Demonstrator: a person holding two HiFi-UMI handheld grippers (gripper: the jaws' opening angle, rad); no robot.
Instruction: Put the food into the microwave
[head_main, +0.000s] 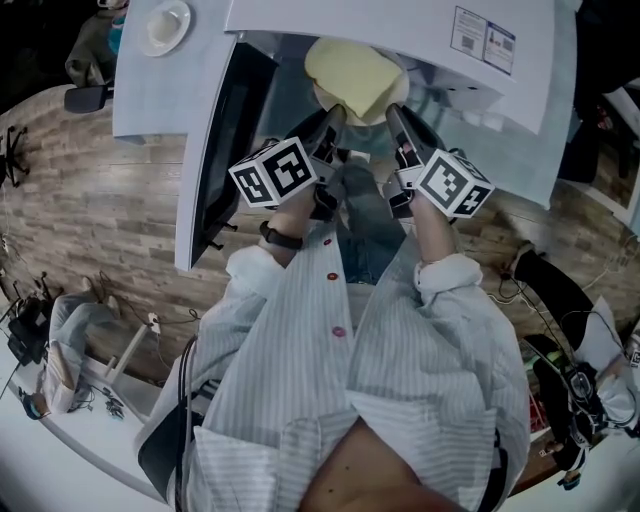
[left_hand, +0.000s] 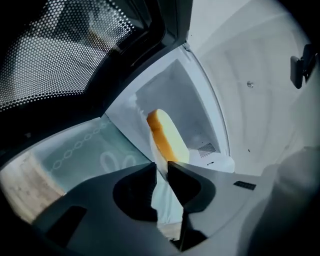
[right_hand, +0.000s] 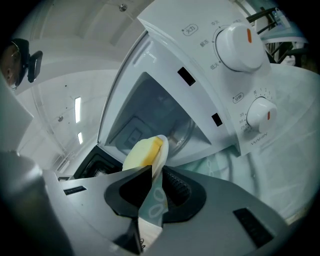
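A pale yellow slice of food (head_main: 355, 75) lies on a white plate, held at the mouth of the open white microwave (head_main: 480, 70). My left gripper (head_main: 335, 115) is shut on the plate's left rim and my right gripper (head_main: 393, 112) on its right rim. In the left gripper view the jaws (left_hand: 161, 167) pinch the plate (left_hand: 167, 197) edge-on, with the orange-crusted food (left_hand: 162, 135) beyond them inside the cavity. In the right gripper view the gripper (right_hand: 156, 167) clamps the plate rim (right_hand: 161, 150) beside the food (right_hand: 142, 150), in front of the cavity (right_hand: 150, 112).
The microwave door (head_main: 225, 150) stands open to the left. Two dials (right_hand: 239, 47) (right_hand: 260, 114) sit on the control panel at the right. A glass turntable (right_hand: 182, 135) shows inside. A white dish (head_main: 165, 27) rests on the far-left table. A pale patterned cloth (left_hand: 85, 150) covers the table.
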